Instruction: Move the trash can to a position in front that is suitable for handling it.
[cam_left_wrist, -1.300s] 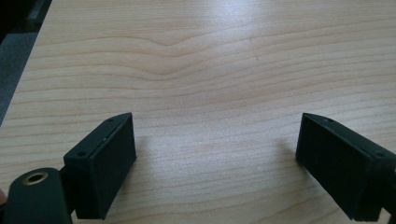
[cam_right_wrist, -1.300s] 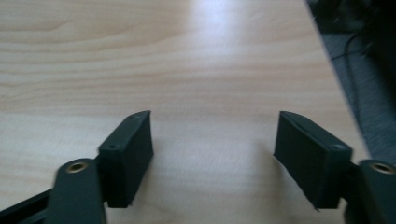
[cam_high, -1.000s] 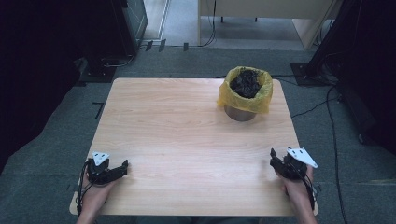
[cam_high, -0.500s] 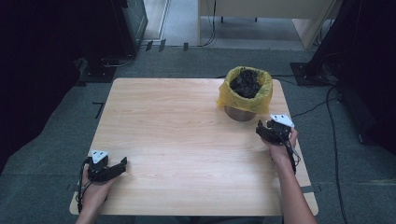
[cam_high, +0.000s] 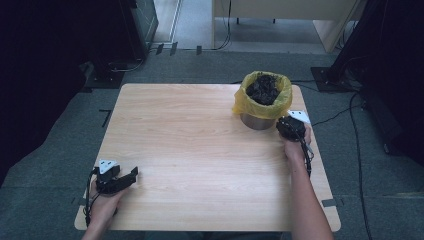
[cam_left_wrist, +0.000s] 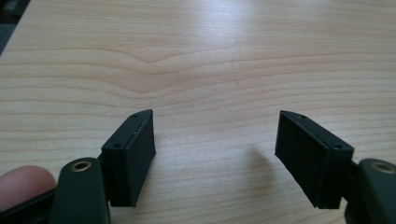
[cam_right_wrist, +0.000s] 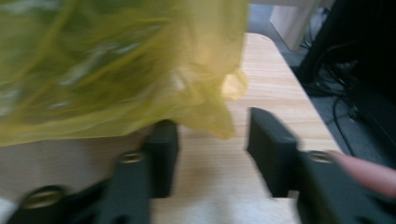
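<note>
Right tool (cam_high: 290, 127) parked right up against yellow bag (cam_high: 262, 100) lining metal bin (cam_high: 256, 121) at far right of tabletop (cam_high: 200, 150), jaws spread, loose bag edge hanging between them, nothing pinched. Left tool (cam_high: 117, 181) near front-left corner, jaws wide apart over bare wood. Bin stuffed with dark scraps (cam_high: 262, 87).

The table (cam_high: 200, 150) is pale wood with a fine grain, smooth and faintly sheeny where light falls on it. The bin (cam_high: 255, 121) looks like dull grey metal, lined with a thin, crinkled yellow plastic bag (cam_high: 280, 102) (half see-through up close). The left gripper (cam_left_wrist: 217, 154) has matt black plastic jaws with ribbed pads (cam_left_wrist: 142, 158).
</note>
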